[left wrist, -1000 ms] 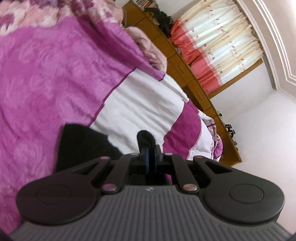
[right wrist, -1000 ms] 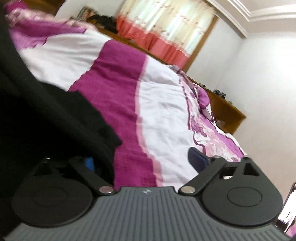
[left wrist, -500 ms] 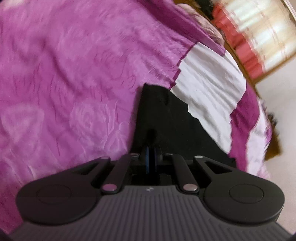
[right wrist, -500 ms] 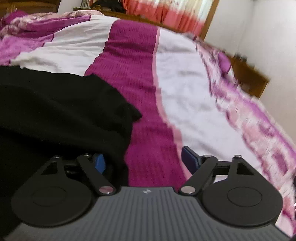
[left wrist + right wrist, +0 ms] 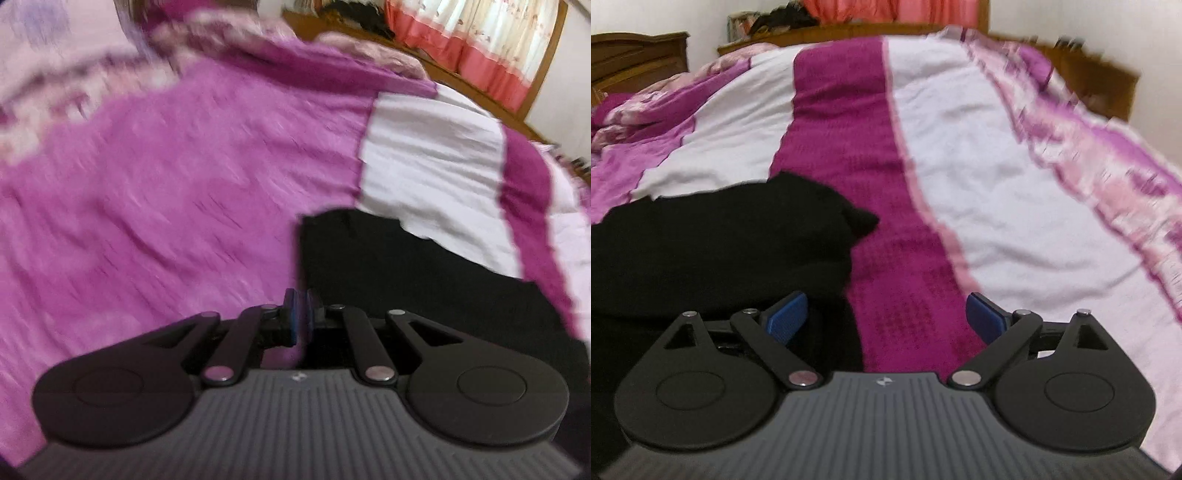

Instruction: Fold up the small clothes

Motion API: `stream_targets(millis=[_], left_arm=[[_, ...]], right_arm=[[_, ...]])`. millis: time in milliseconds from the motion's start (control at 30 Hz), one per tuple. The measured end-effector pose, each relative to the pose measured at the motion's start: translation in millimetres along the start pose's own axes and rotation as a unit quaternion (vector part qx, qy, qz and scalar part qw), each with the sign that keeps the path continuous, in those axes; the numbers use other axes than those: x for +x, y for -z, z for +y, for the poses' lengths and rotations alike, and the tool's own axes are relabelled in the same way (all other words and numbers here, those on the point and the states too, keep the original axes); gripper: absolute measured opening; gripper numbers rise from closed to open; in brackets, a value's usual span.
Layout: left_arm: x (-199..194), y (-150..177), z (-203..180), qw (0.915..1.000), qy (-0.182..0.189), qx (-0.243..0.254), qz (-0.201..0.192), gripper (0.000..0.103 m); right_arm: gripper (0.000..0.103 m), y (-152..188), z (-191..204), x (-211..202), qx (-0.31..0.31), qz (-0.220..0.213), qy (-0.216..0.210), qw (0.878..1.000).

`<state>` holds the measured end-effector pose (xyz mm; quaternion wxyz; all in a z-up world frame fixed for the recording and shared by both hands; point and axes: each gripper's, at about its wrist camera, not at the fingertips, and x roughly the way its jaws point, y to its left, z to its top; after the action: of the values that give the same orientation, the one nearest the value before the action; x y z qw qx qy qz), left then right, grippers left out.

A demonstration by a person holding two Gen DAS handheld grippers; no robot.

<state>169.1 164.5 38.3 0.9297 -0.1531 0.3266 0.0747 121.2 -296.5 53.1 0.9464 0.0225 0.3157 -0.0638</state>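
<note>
A black garment lies spread on the purple and white bedspread. My left gripper is shut low over the bed, its blue pads pinched on the garment's near left edge. In the right wrist view the same garment fills the left side, one corner poking out to the right. My right gripper is open and its jaws are opening wider. Its left pad sits over the garment's right edge and its right pad over the magenta stripe. Nothing is pressed between them.
The bedspread stretches far ahead with white and magenta stripes. A wooden headboard stands at the far left and a low wooden cabinet at the far right. Pink and cream curtains hang beyond the bed.
The left gripper has sunk and rolled, and the garment that stuck up from its pads now lies flat. The garment has dropped away from the right gripper, whose jaws stand wider.
</note>
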Motion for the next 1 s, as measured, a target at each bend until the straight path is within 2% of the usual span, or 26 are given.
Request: stream_targets(millis=[33,67,100,167,200,233,267,300,333,367,433,467,500,533,567,633,700,733,800,867,900,967,1000], left_arm=[[-1,0,4,0.9999,-0.012,-0.010,-0.004,0.008],[-4,1,11,0.9994,-0.008,-0.033,-0.010,0.007],[-11,1,18,0.9976,0.018,-0.062,-0.021,0.006],[-21,-3,21,0.9920,0.087,-0.084,-0.035,0.006],[-24,-5,17,0.9885,0.127,-0.075,-0.033,0.006],[-27,-5,9,0.9855,0.158,-0.057,-0.027,0.006],[-29,-4,-1,0.9829,0.180,-0.034,-0.016,0.006],[-28,-1,-10,0.9805,0.196,-0.014,0.005,0.008],[-23,2,-19,0.9792,0.200,0.006,0.034,0.010],[-16,7,-29,0.9796,0.187,0.030,0.068,0.010],[0,20,-43,0.9812,0.133,0.078,0.116,0.006],[3,25,-44,0.9807,0.130,0.089,0.116,0.007],[3,27,-46,0.9811,0.125,0.098,0.110,0.006],[2,25,-47,0.9813,0.119,0.104,0.110,0.006],[2,24,-50,0.9809,0.116,0.110,0.111,0.006],[0,24,-53,0.9797,0.109,0.133,0.103,0.006],[1,25,-53,0.9793,0.109,0.134,0.106,0.006],[2,24,-53,0.9797,0.110,0.128,0.108,0.006],[4,23,-52,0.9800,0.110,0.124,0.109,0.006],[4,22,-53,0.9805,0.110,0.121,0.109,0.006],[5,22,-53,0.9807,0.111,0.118,0.110,0.006],[5,22,-54,0.9809,0.110,0.117,0.110,0.006],[4,23,-55,0.9807,0.109,0.120,0.108,0.006]], right_arm=[[0.096,0,3,-6,0.006,-0.030,0.011,0.999],[0.096,1,10,-13,0.007,-0.080,0.016,0.997],[0.096,2,19,-16,-0.003,-0.112,0.028,0.993],[0.093,1,33,-10,-0.004,-0.153,0.060,0.986],[0.084,-1,36,-3,0.001,-0.148,0.072,0.986],[0.065,-2,36,8,0.018,-0.135,0.081,0.987],[0.056,-2,32,17,0.042,-0.120,0.080,0.989],[0.039,-1,29,24,0.056,-0.105,0.076,0.990],[0.030,0,26,32,0.063,-0.087,0.065,0.992],[0.029,1,22,41,0.071,-0.067,0.042,0.994],[0.029,-5,7,56,0.110,-0.030,-0.022,0.993],[0.029,-11,0,66,0.133,-0.006,-0.046,0.990],[0.035,-20,-10,80,0.163,0.021,-0.073,0.984],[0.044,-27,-25,96,0.206,0.047,-0.111,0.971],[0.047,-32,-40,111,0.258,0.064,-0.150,0.952],[0.049,-39,-57,132,0.308,0.074,-0.197,0.928],[0.049,-41,-65,143,0.333,0.088,-0.234,0.909],[0.050,-42,-67,145,0.337,0.093,-0.243,0.905],[0.053,-45,-65,141,0.320,0.094,-0.248,0.909],[0.066,-46,-66,134,0.306,0.081,-0.243,0.917],[0.075,-46,-68,131,0.305,0.073,-0.247,0.917],[0.076,-47,-69,132,0.292,0.081,-0.261,0.917],[0.069,-48,-64,135,0.275,0.090,-0.255,0.923]])
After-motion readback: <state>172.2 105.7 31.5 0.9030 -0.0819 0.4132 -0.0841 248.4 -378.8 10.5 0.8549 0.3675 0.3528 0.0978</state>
